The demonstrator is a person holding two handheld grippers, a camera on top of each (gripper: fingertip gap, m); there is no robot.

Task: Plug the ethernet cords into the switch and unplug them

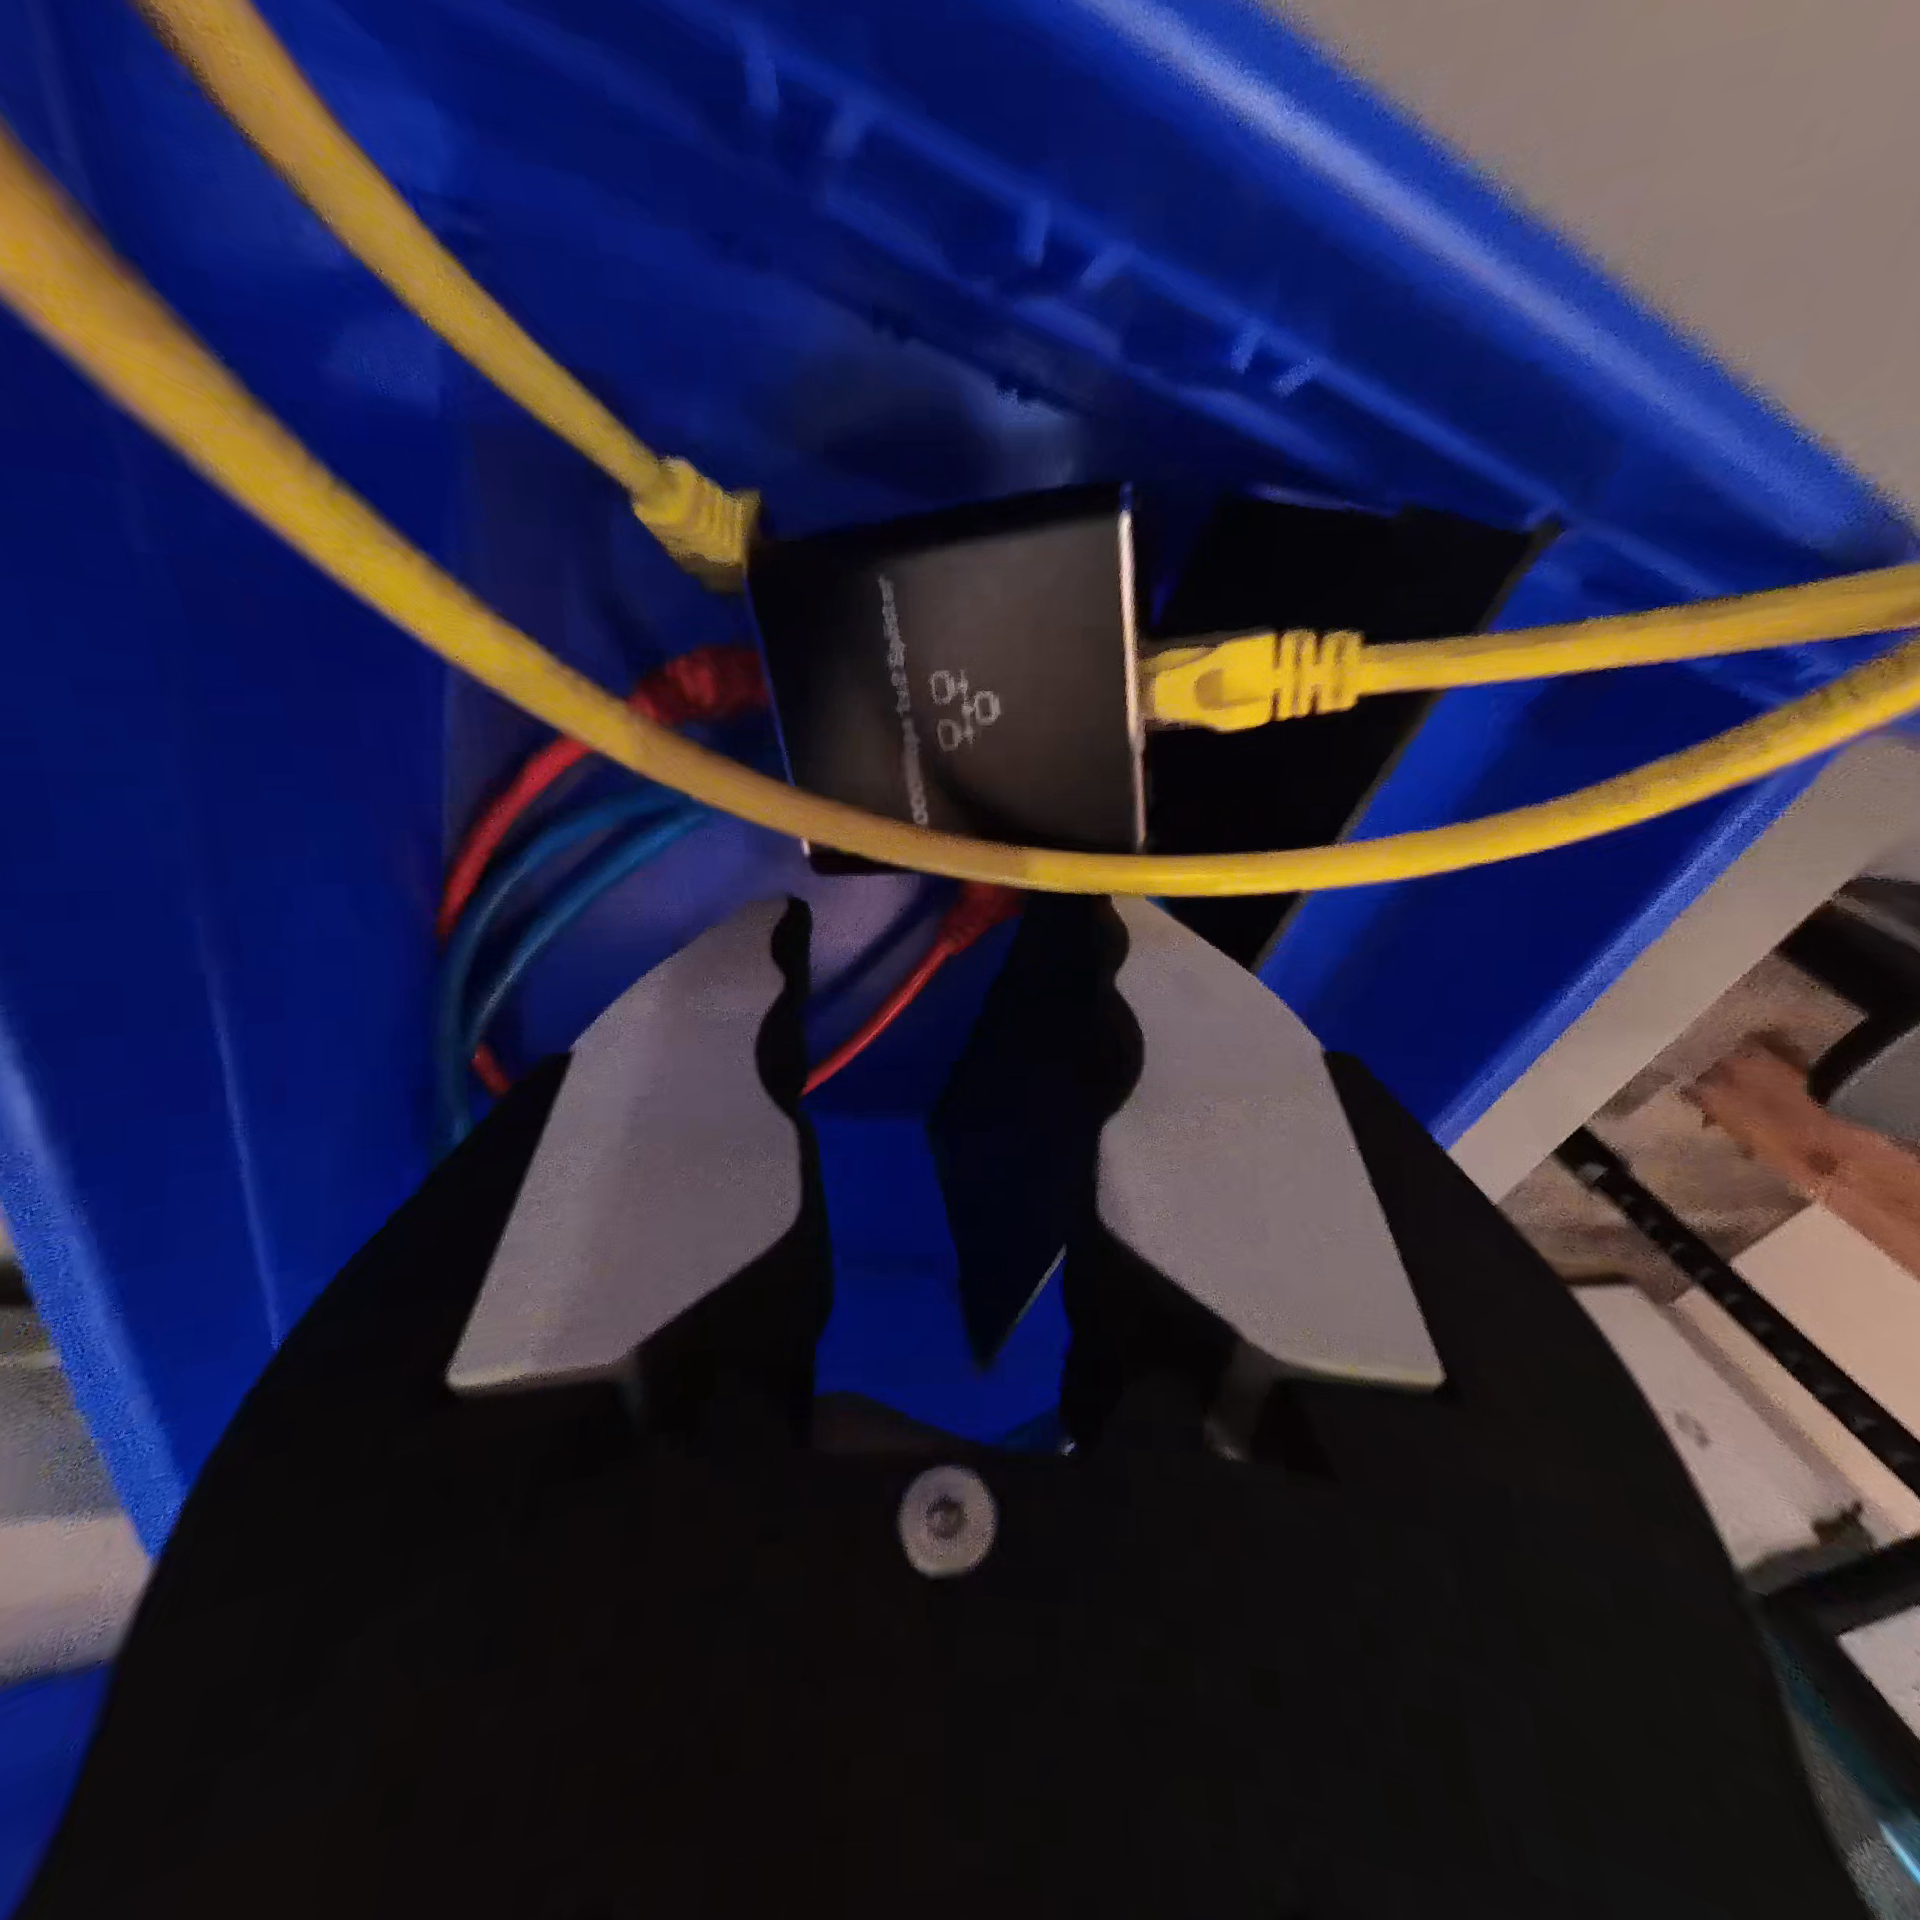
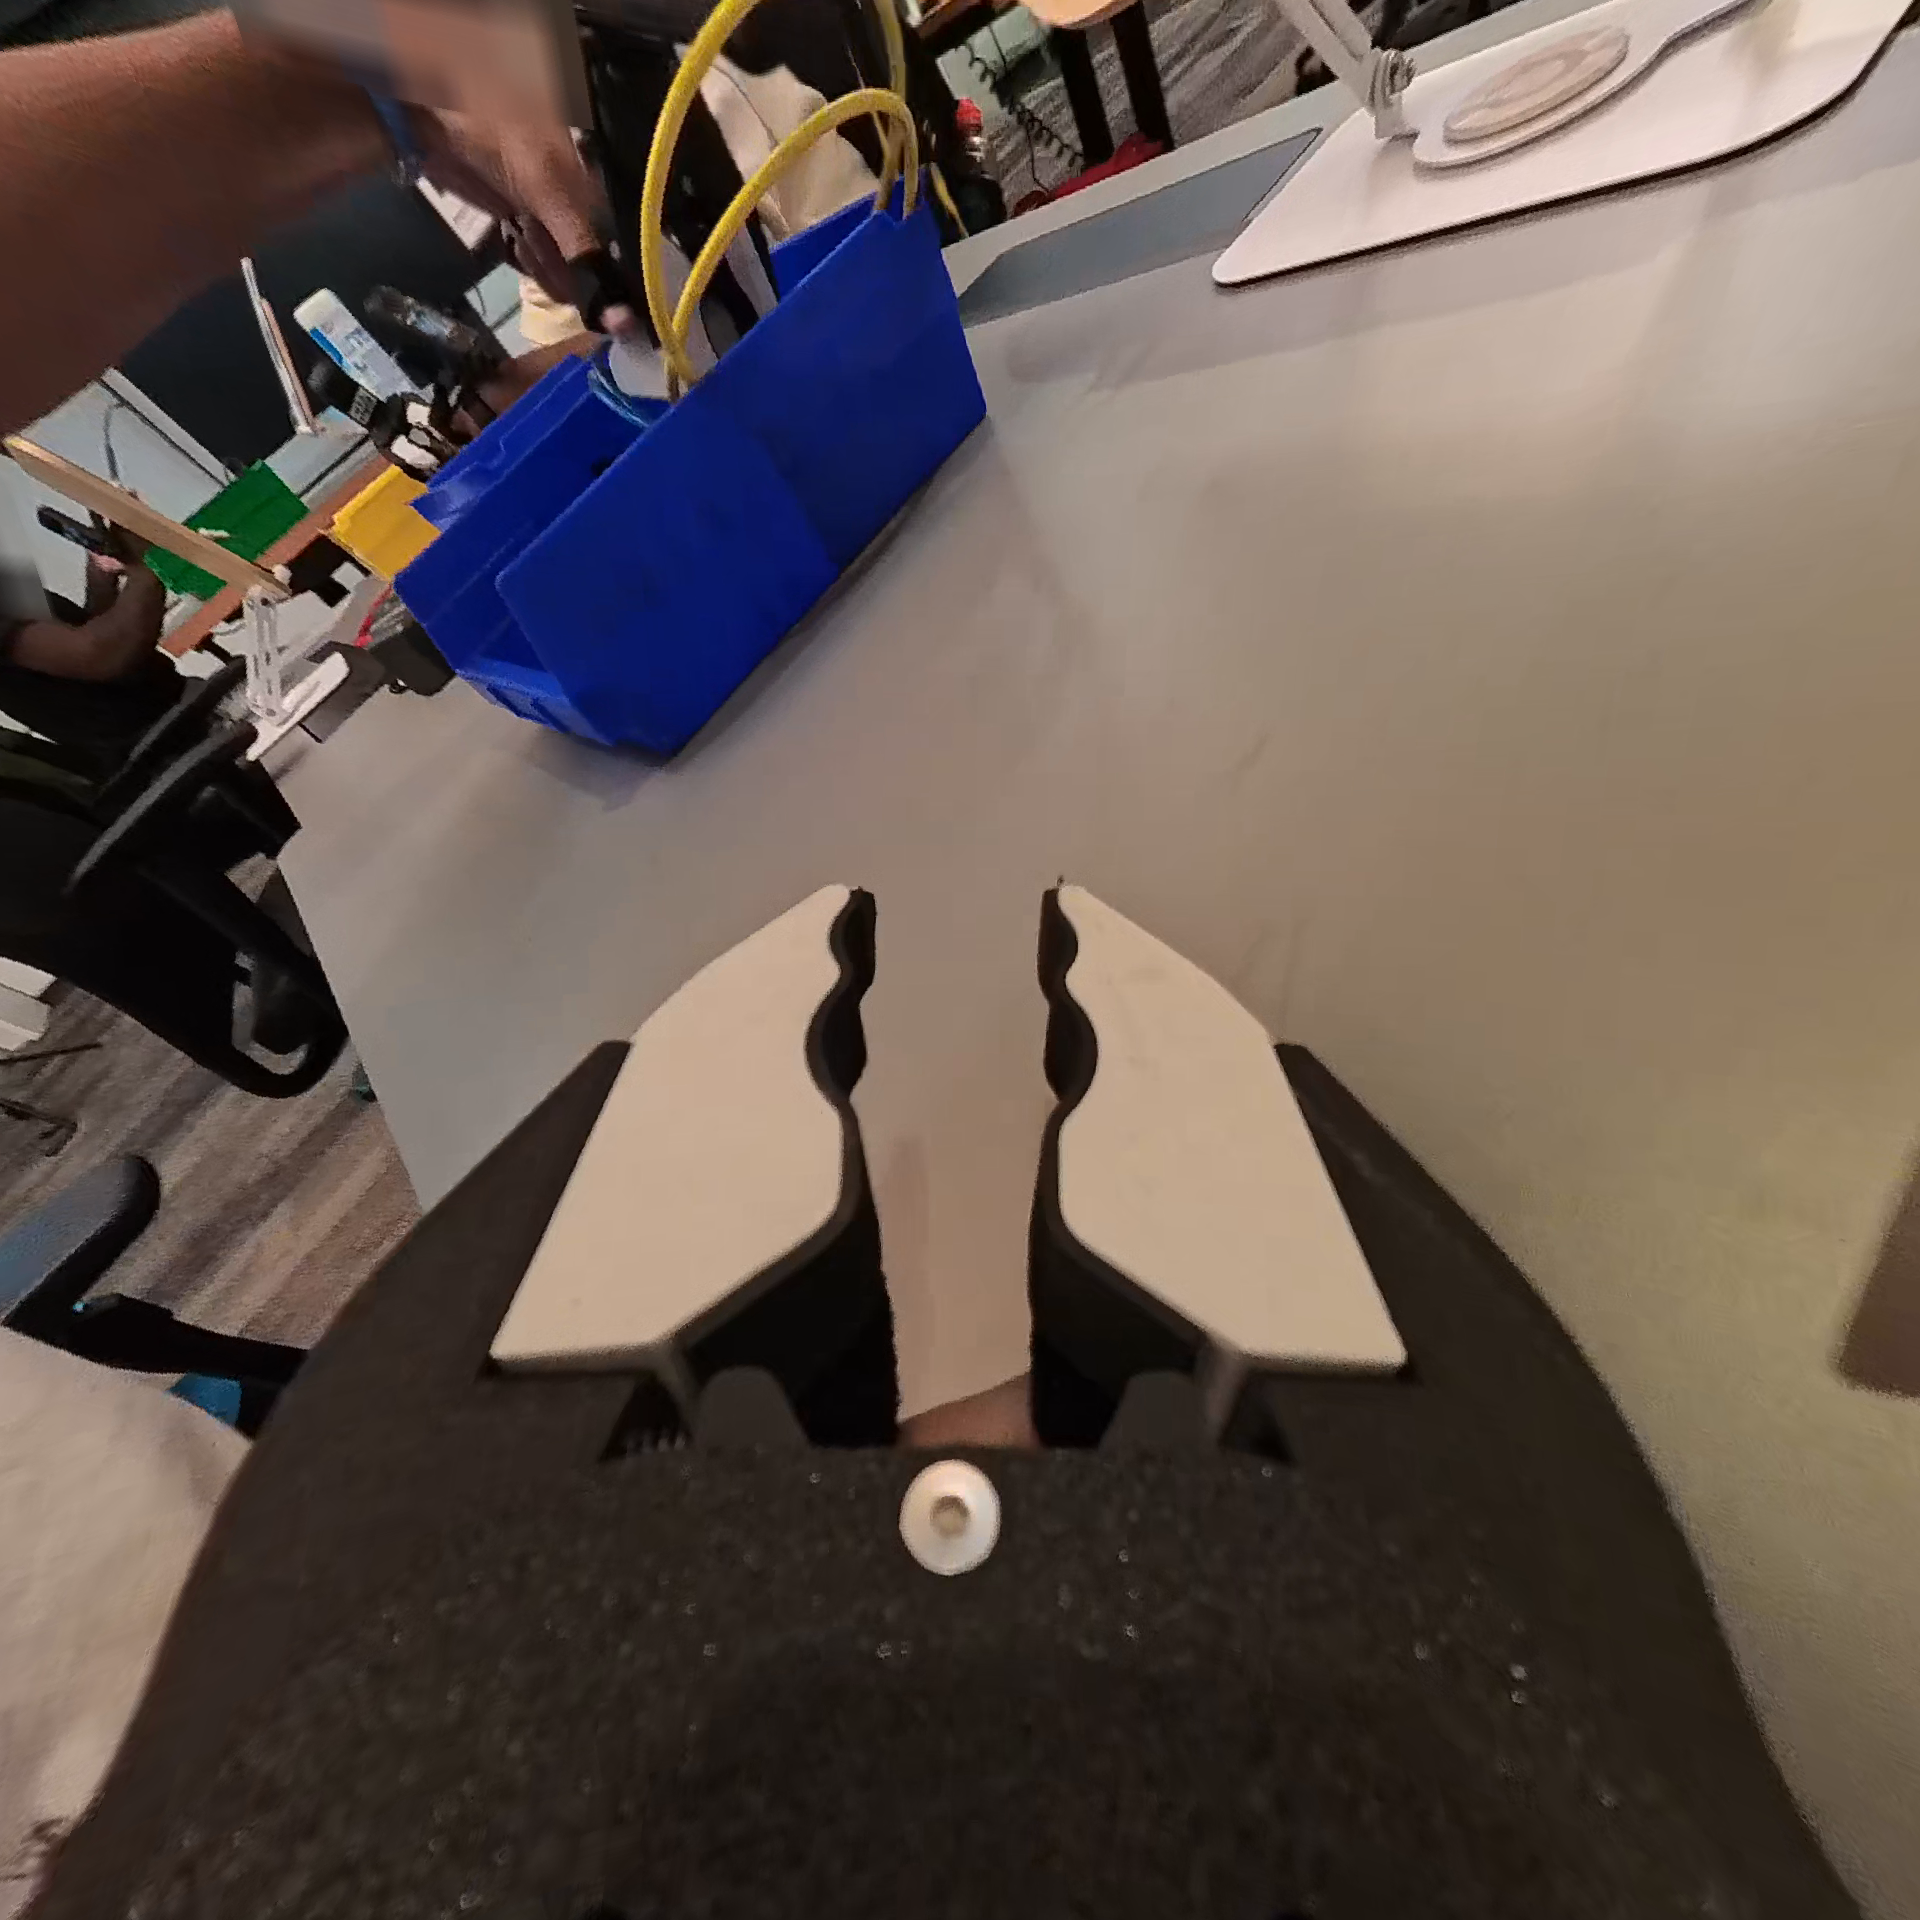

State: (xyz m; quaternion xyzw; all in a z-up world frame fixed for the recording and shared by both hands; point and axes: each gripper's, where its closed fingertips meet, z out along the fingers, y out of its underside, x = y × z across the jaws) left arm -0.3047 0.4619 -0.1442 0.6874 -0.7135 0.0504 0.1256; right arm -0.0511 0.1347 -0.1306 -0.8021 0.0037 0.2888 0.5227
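Blue bin [image 1: 1039, 260] fills most of my left wrist view. Inside it, frame centre: the black switch [image 1: 966, 675], lying on a black flat panel [image 1: 1351, 675]. One yellow plug [image 1: 1247, 681] sits in the switch's right side, cord running off to the right edge of the frame. Second yellow plug [image 1: 696, 520] is at the switch's upper left corner; seated or not, cannot tell, blurred. A third stretch of yellow cord [image 1: 1039, 868] sags across the frame just below the switch. Red and blue cords [image 1: 499, 883] are coiled on the bin floor, left of centre.

Bin walls close in on the left and top of the frame; lower right shows the bin rim, then pale surface beyond it.

My left claw [image 1: 951, 925] is apart, nothing between the fingers, tips just below the switch and the sagging cord, not touching either as far as I can tell.

Right wrist view: my right claw [image 2: 956, 904] is apart, empty, over bare grey surface [image 2: 1455, 727], open room all round. The bin [image 2: 727, 540] is well apart, upper left of the frame, with yellow cord loops [image 2: 727, 208] arching out of its top. White mat [image 2: 1558, 135] sits upper right.
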